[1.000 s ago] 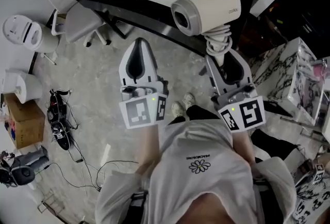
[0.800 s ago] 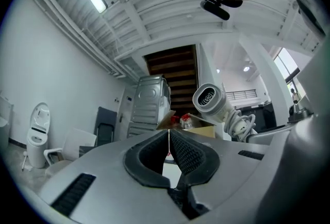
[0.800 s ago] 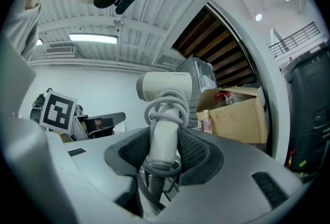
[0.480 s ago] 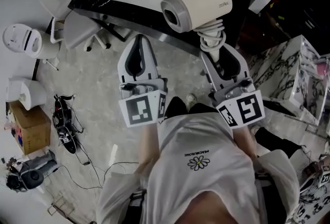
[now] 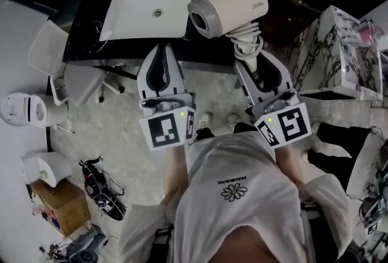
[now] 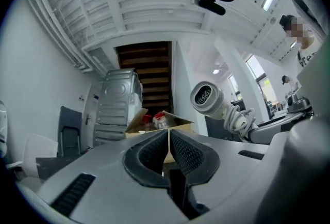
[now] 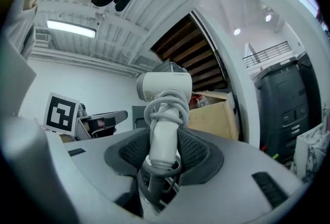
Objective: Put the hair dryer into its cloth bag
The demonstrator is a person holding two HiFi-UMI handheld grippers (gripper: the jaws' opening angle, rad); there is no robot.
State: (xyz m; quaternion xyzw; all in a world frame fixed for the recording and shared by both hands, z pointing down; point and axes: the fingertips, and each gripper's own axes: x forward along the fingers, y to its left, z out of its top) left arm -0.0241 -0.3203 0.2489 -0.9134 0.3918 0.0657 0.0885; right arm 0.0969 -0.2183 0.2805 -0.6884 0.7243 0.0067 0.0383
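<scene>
A cream hair dryer (image 5: 227, 7) with its cord wound round the handle stands up out of my right gripper (image 5: 251, 65), which is shut on the handle. In the right gripper view the handle (image 7: 164, 140) sits between the ribbed pads of that gripper (image 7: 165, 148), with the dryer's barrel above. My left gripper (image 5: 162, 53) hangs beside it at the left, shut with nothing in it; its pads meet in the left gripper view (image 6: 168, 140). The dryer (image 6: 209, 100) shows there at the right. No cloth bag is in any view.
A black counter (image 5: 91, 31) with a white basin (image 5: 148, 10) lies just beyond the grippers. A white chair (image 5: 60, 65) stands at its left and a marbled cabinet (image 5: 339, 43) at the right. A cardboard box (image 5: 57, 207) and cables (image 5: 100, 189) lie on the floor.
Both grippers and the dryer have swung across the room, and the counter with its basin has come to lie straight beyond them. Both grips look unchanged.
</scene>
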